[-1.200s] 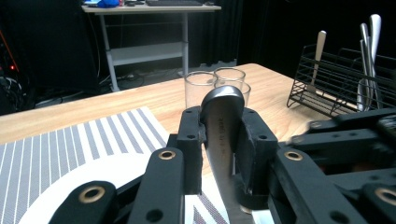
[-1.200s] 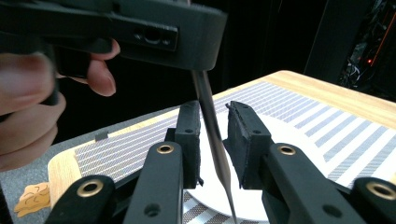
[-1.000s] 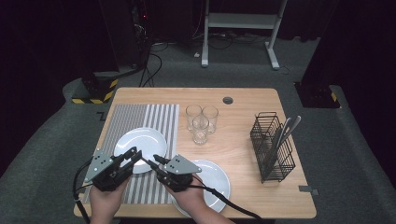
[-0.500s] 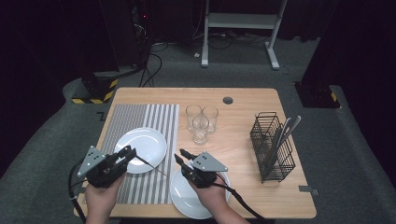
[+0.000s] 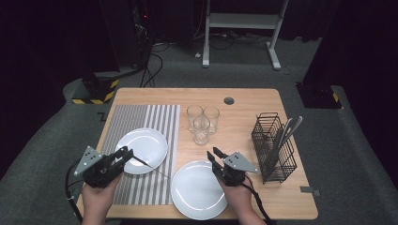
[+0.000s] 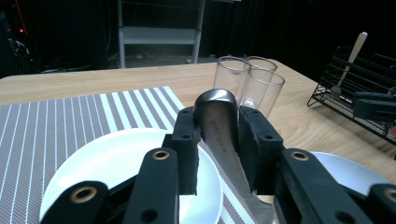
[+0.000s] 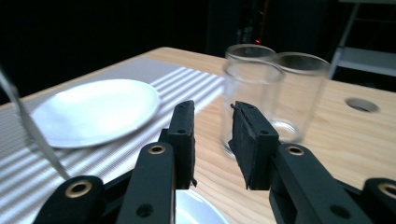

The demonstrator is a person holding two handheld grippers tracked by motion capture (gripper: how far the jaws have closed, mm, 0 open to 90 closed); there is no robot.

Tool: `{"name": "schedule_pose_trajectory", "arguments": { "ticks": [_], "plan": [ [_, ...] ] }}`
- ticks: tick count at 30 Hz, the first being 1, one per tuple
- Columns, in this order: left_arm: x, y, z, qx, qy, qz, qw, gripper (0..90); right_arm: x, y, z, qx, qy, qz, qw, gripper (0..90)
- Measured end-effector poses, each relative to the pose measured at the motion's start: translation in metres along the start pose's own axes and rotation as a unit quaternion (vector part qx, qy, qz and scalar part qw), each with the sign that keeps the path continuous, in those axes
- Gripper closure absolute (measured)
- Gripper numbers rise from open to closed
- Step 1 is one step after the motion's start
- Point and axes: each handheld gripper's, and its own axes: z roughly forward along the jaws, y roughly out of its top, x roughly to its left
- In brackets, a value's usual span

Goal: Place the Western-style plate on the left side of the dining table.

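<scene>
My left gripper (image 5: 126, 153) hovers at the near left, over the striped placemat (image 5: 141, 117), beside the white plate (image 5: 145, 143) lying on it. It is shut on a table knife (image 5: 148, 165), which sticks out to the right above the mat. In the left gripper view the knife (image 6: 219, 135) sits between the pads, and the jaws have just been opening a little. My right gripper (image 5: 213, 154) is open over the far right rim of a second white plate (image 5: 197, 190). Its jaws have just been opening with nothing between them, and they point at three glasses (image 7: 266, 93).
A black wire rack (image 5: 274, 145) holding cutlery stands at the right of the wooden table (image 5: 244, 108). The three clear glasses (image 5: 202, 122) cluster mid-table, just beyond my right gripper. A round hole (image 5: 229, 100) sits near the table's far edge.
My right gripper has swung to the right, away from the left gripper and the knife, to the near plate's right side. The left hand drifted slightly left with the knife.
</scene>
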Motion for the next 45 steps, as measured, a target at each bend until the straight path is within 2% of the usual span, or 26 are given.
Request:
{"name": "schedule_pose_trajectory", "arguments": {
  "ticks": [5, 9, 14, 20, 25, 33, 36, 41, 45],
  "plan": [
    [0.007, -0.005, -0.001, -0.002, -0.002, -0.010, 0.9999, 68.6, -0.019, -0.014, -0.007, 0.014, -0.029, 0.005, 0.9995, 67.6],
    [0.011, -0.008, -0.001, -0.005, -0.001, -0.018, 0.9998, 68.2, -0.027, -0.022, -0.009, 0.021, -0.049, 0.002, 0.9986, 67.1],
    [0.014, -0.011, -0.002, -0.009, 0.002, -0.021, 0.9997, 67.6, -0.032, -0.031, -0.011, 0.029, -0.062, 0.001, 0.9977, 66.5],
    [0.017, -0.015, -0.003, -0.010, 0.006, -0.031, 0.9995, 67.1, -0.031, -0.034, -0.011, 0.034, -0.077, -0.017, 0.9963, 64.4],
    [0.019, -0.016, -0.003, -0.007, 0.006, -0.032, 0.9995, 66.8, -0.032, -0.040, -0.009, 0.047, -0.078, -0.001, 0.9958, 64.1],
    [0.023, -0.018, -0.004, -0.001, 0.011, -0.034, 0.9993, 65.9, -0.031, -0.043, -0.007, 0.050, -0.076, 0.001, 0.9958, 63.2],
    [0.024, -0.021, -0.004, 0.004, 0.023, -0.028, 0.9993, 68.8, -0.033, -0.043, -0.007, 0.052, -0.078, 0.005, 0.9956, 62.9],
    [0.027, -0.025, -0.004, 0.000, 0.021, -0.043, 0.9988, 69.0, -0.034, -0.044, -0.007, 0.054, -0.077, 0.011, 0.9956, 62.9],
    [0.027, -0.027, -0.007, -0.003, 0.022, -0.039, 0.9990, 68.6, -0.034, -0.044, -0.008, 0.052, -0.076, 0.011, 0.9957, 62.7]
  ]
}}
